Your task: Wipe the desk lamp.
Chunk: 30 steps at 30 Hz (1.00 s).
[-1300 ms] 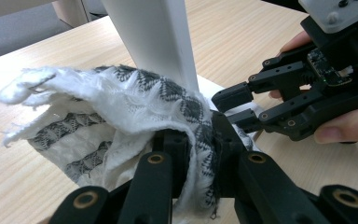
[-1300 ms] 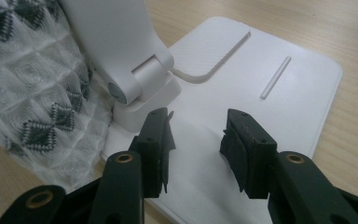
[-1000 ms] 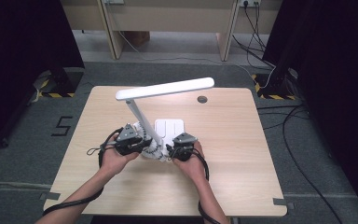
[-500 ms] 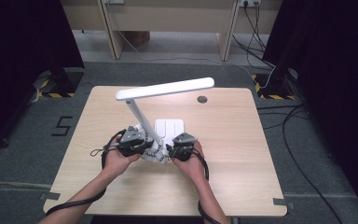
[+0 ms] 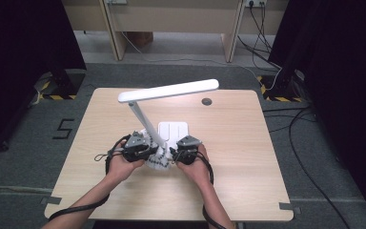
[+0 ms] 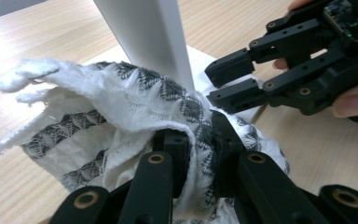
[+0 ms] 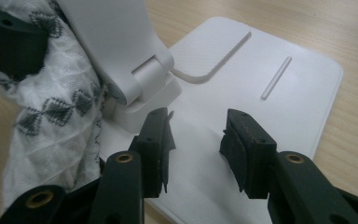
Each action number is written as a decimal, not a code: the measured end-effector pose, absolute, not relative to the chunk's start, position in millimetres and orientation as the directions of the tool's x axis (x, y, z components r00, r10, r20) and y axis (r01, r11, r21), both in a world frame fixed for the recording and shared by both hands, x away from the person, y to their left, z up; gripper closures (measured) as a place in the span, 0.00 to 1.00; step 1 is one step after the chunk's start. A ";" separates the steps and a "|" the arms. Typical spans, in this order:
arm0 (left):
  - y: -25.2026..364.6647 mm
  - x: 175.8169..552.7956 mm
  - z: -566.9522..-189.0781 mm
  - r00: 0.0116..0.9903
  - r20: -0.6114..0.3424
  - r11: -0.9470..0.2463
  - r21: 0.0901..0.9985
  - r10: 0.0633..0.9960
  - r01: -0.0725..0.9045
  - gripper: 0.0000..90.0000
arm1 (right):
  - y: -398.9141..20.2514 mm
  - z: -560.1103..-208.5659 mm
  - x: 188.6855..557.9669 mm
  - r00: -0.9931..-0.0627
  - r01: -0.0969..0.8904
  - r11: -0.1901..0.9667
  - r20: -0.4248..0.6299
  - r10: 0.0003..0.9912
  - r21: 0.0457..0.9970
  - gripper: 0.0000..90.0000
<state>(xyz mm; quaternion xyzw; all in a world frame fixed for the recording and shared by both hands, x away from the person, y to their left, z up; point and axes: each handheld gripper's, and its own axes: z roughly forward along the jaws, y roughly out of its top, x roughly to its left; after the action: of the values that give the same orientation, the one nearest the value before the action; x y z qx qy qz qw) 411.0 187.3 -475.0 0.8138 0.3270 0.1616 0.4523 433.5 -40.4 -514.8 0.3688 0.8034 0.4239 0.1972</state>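
Left gripper view: my left hand-held gripper (image 6: pixel 198 140) clamps the patterned cloth (image 6: pixel 121 107) against the white lamp (image 6: pixel 144 37). My right hand-held gripper (image 7: pixel 196 135) hovers half open, empty, over the lamp base (image 7: pixel 279 93) on the desk (image 5: pixel 248 157)

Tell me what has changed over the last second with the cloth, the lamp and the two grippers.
Hardly anything has visibly changed. The left gripper stays clamped on the patterned cloth at the foot of the lamp's arm. The right gripper keeps its jaws apart over the lamp base, with nothing between them. Lamp, cloth and table lie where they were.
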 end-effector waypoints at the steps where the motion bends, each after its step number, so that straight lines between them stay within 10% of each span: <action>1: 187.8 410.0 -474.4 0.734 -0.037 -0.372 0.844 0.678 0.386 0.88 | -40.4 -514.7 433.5 -0.650 0.428 0.367 -0.001 0.760 0.826 0.67; 11: 205.1 390.1 -462.3 0.728 -0.057 -0.342 0.855 0.683 0.389 0.88 | -40.8 -509.5 435.0 -0.632 0.508 0.312 0.102 0.768 0.803 0.55; 30: 206.3 379.5 -455.6 0.733 -0.104 -0.308 0.861 0.672 0.405 0.88 | -1.3 -483.8 382.0 -0.813 0.321 0.431 0.012 0.583 0.843 0.35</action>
<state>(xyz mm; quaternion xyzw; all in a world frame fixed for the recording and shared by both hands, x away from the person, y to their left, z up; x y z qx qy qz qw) 379.5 206.3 -455.6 0.7968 0.3378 0.1387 0.4814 382.0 -1.3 -483.8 0.2710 0.8338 0.4595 0.1421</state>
